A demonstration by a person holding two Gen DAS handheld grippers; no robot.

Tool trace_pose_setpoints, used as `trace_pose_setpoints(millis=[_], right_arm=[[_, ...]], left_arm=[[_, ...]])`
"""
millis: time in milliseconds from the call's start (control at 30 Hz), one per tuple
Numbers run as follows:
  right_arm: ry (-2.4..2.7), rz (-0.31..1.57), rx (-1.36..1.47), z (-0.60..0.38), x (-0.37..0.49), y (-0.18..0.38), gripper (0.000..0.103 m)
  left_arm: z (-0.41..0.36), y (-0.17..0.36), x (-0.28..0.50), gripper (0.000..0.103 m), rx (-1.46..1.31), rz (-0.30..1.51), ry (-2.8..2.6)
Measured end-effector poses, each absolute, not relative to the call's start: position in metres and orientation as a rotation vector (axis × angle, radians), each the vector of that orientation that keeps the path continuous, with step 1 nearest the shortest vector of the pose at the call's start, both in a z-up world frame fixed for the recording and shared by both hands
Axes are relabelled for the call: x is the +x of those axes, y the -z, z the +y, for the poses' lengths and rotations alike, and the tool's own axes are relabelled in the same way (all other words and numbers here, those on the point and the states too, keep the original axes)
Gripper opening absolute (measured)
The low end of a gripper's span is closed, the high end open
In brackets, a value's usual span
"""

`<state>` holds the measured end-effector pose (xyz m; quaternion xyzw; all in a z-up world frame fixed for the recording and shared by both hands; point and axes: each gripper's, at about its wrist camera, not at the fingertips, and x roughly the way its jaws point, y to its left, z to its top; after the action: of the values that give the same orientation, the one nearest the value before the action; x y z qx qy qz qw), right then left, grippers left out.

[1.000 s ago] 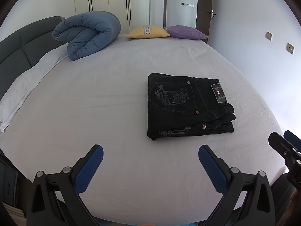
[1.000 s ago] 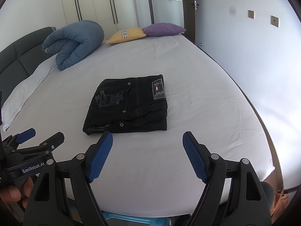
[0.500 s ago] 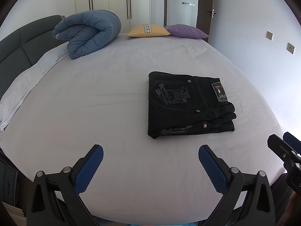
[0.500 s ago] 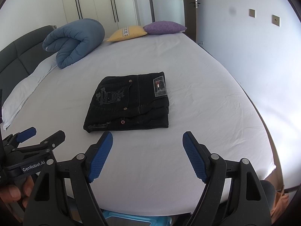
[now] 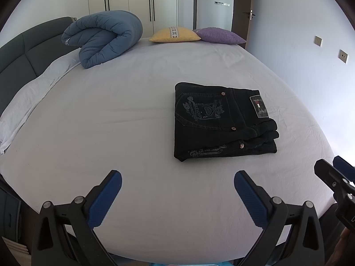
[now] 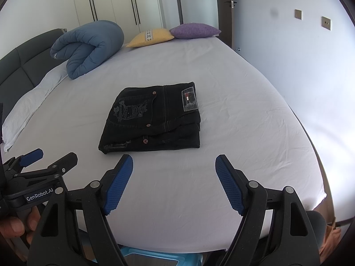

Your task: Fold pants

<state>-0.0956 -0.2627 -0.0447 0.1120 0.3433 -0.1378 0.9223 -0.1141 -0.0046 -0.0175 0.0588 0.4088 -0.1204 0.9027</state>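
1. Where folded, pants (image 5: 224,119) black, squared into a thick stack, back pocket with embroidery and a label patch on top; lying flat at about 1 o'clock from left gripper (image 5: 177,196), 11 o'clock from right gripper (image 6: 174,177).
2. Both claws spread wide, gripping nothing, apart from pants.
3. White bed sheet (image 5: 111,122); rolled blue duvet (image 5: 104,36) at 11 o'clock, yellow pillow (image 5: 174,34) and purple pillow (image 5: 219,36) at 12; white wardrobe (image 5: 137,0) beyond.

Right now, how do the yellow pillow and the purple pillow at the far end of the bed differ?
The yellow pillow has a patterned strip across its middle; the purple pillow is plain. The yellow pillow lies nearer the rolled blue duvet, while the purple pillow lies nearer the door side. Where they meet, the purple pillow seems to overlap the yellow pillow's corner. Both lie flat on the bed and look similar in size.
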Motion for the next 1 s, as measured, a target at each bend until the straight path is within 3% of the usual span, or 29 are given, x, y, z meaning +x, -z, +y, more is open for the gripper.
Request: trace_pose_setpoints(millis=[1000], right_arm=[[0.28,0.709,0.228,-0.2597,-0.0982,0.0481,0.076]], left_arm=[[-0.0064,0.0218,-0.1144,0.103,0.107,0.868,0.258]])
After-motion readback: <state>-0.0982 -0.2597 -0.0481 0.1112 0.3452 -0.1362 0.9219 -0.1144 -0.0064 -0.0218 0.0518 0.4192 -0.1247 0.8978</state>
